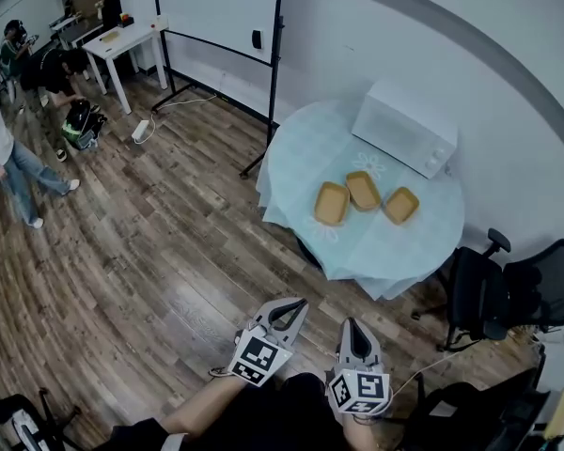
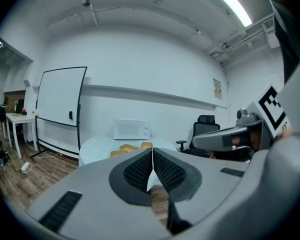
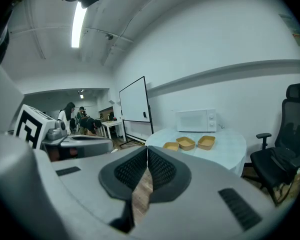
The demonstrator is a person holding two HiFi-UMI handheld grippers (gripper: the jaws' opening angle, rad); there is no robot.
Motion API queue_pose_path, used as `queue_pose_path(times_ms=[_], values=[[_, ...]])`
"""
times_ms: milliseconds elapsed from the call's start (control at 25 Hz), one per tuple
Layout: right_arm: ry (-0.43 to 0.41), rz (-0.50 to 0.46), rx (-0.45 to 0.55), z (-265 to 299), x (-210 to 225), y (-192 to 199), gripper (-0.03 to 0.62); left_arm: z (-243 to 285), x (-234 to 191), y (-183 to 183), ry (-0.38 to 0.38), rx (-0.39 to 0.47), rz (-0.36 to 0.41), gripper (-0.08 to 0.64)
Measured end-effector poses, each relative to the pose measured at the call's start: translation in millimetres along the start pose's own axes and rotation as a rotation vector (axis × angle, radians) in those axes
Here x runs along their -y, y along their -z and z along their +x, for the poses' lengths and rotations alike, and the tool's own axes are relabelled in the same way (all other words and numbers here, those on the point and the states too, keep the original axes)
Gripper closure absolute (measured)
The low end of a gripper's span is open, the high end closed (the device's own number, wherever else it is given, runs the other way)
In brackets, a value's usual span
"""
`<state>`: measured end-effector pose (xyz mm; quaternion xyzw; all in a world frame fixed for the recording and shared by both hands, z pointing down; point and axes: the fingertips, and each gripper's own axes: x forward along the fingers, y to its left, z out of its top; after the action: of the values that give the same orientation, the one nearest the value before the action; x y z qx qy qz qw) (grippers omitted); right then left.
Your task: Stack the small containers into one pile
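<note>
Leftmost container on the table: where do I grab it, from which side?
Probably its near rim, coming down from your side: the leftmost container sits open-side up, and the middle container crowds its far right corner.

Head view: round table point(image 1: 357, 247) right of centre. On it, three containers point(image 1: 363, 190) in a row, just beside one another. microwave point(image 1: 404, 127) behind them, toward wall. whiteboard point(image 1: 216, 12) top centre, left of table. office chairs point(image 1: 508, 294) lower right. desk point(image 1: 122, 38) upper left. left gripper point(image 1: 296, 304) and right gripper point(image 1: 354, 325) side by side at bottom centre, well apart from table.
</note>
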<state>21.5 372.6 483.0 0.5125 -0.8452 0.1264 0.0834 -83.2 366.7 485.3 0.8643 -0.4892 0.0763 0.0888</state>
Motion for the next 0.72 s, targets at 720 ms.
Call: queue_pose_path(times_ms=[720], values=[[0.058,0.068,0.005,115,75,-16,0.566,109,-69,-10,0.026,-0.048,-0.005,0.545]])
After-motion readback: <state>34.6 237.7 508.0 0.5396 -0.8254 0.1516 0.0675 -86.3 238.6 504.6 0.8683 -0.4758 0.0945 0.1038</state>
